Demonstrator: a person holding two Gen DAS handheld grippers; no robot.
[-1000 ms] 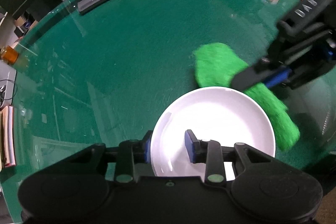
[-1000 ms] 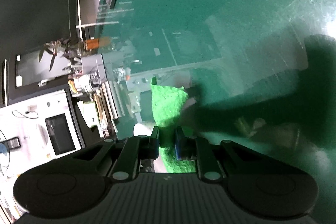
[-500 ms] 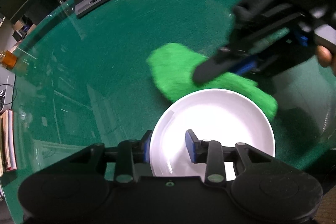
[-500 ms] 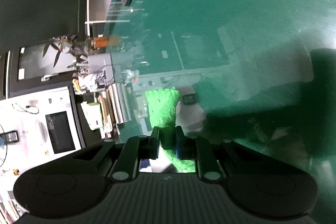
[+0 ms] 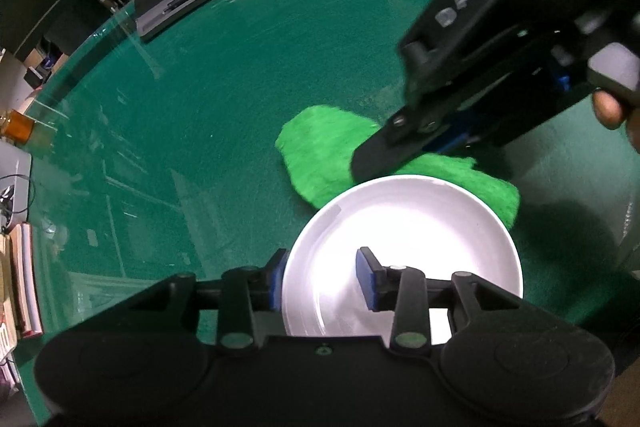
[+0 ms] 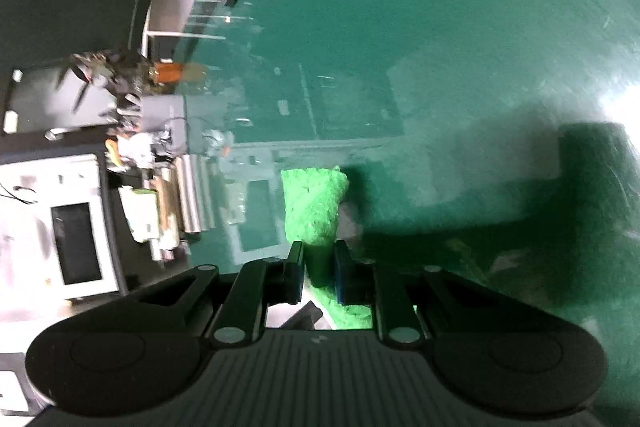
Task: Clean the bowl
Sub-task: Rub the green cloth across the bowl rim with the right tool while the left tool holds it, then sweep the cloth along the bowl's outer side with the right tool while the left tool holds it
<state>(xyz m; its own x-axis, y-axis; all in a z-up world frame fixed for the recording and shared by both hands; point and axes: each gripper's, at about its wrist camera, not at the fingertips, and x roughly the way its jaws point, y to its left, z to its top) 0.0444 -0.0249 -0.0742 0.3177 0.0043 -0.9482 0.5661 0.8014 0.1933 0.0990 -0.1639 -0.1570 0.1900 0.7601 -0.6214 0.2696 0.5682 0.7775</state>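
The left gripper (image 5: 322, 277) straddled the white bowl's (image 5: 420, 223) rim, its jaws just easing wider. The right gripper (image 6: 318, 267) was clamped on the green cloth (image 6: 314, 207) beside the bowl.

White bowl (image 5: 416, 227) rim between the left tool's (image 5: 322, 277) widening pads (green cloth (image 5: 320, 151) just behind).

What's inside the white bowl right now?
The bowl looks bare and white inside; only one pad of the left claw reaches in over its rim. The green cloth lies behind it. The claw body hides the near part.
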